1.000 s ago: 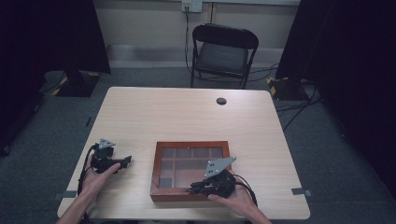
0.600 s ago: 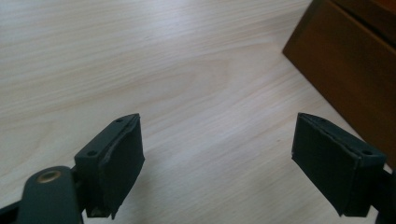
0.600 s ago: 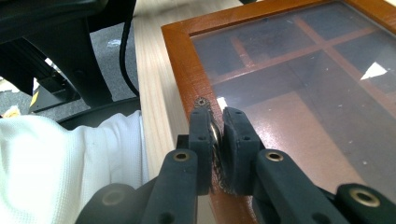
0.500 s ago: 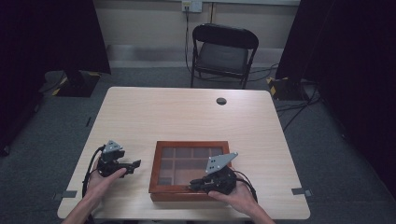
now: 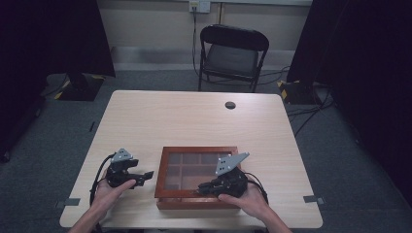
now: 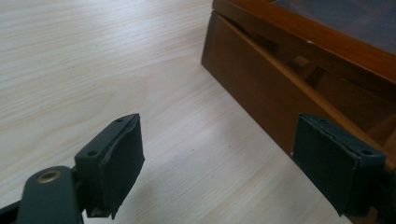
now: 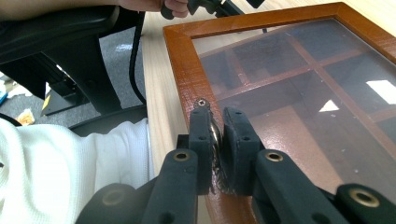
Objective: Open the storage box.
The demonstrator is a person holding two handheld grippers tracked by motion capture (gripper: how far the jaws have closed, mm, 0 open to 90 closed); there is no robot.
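Observation:
A brown wooden box with a glass lid over several compartments sits at the table's front middle. My right gripper lies over its front edge, shut on a small metal pull on the lid's frame. In the left gripper view the lid's edge stands slightly raised off the box wall, with a gap showing dividers. My left gripper hovers just left of the box, pointing at its side. Its jaws are open with nothing between them, the right pad in front of the wall.
Bare light wood table stretches behind and left of the box. A small black round cap sits near the far edge. A black folding chair stands beyond the table. A white sleeve is close by my right gripper.
My left gripper has moved right, closer to the box's left side, still open. The right gripper has stayed shut at the lid's front edge.

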